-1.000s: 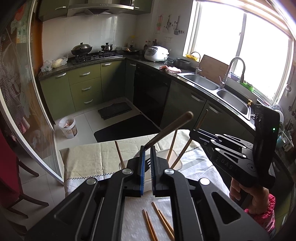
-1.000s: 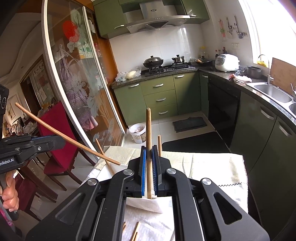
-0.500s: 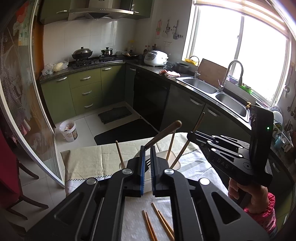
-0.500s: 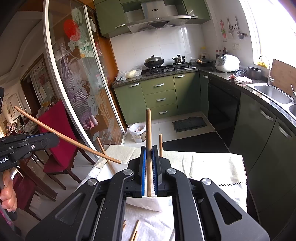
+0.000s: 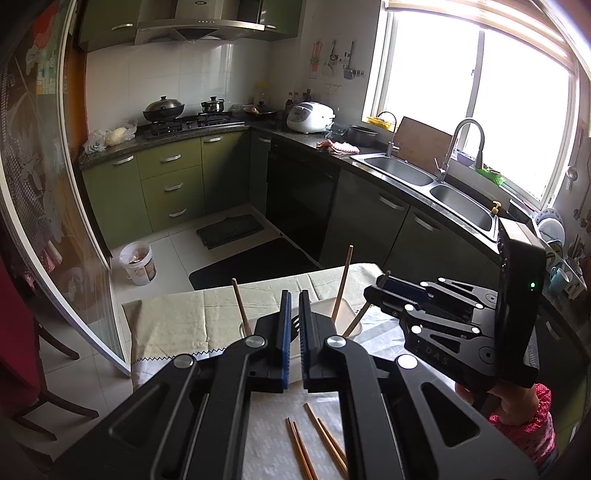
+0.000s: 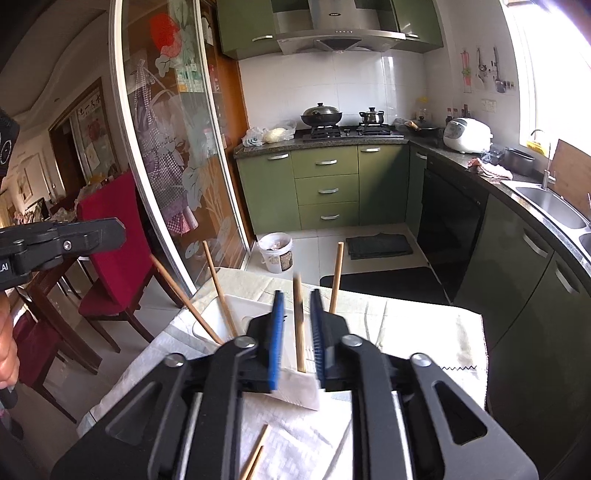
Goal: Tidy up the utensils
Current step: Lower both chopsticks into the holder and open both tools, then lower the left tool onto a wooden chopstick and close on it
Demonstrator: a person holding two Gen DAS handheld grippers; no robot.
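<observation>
My right gripper [image 6: 297, 332] is opening, dropping a chopstick [image 6: 298, 325] between its spread jaws into the white holder [image 6: 236, 314] near the table's far edge. My left gripper [image 5: 291, 328] pinches a dark utensil handle [image 5: 294, 323], jaws pressed together. Next, I judge, this goes into the holder, then the loose chopsticks [image 5: 314, 439] at the near edge.

right gripper [image 5: 384, 291] body, left wrist view: embossed "DAS", rest cut off. left gripper [image 6: 110, 236] body, right wrist view: white ".AI", start cut off. framed wall picture [image 6: 90, 129] with brush characters, can't make them out. range hood [image 6: 334, 35] badge too small to read
</observation>
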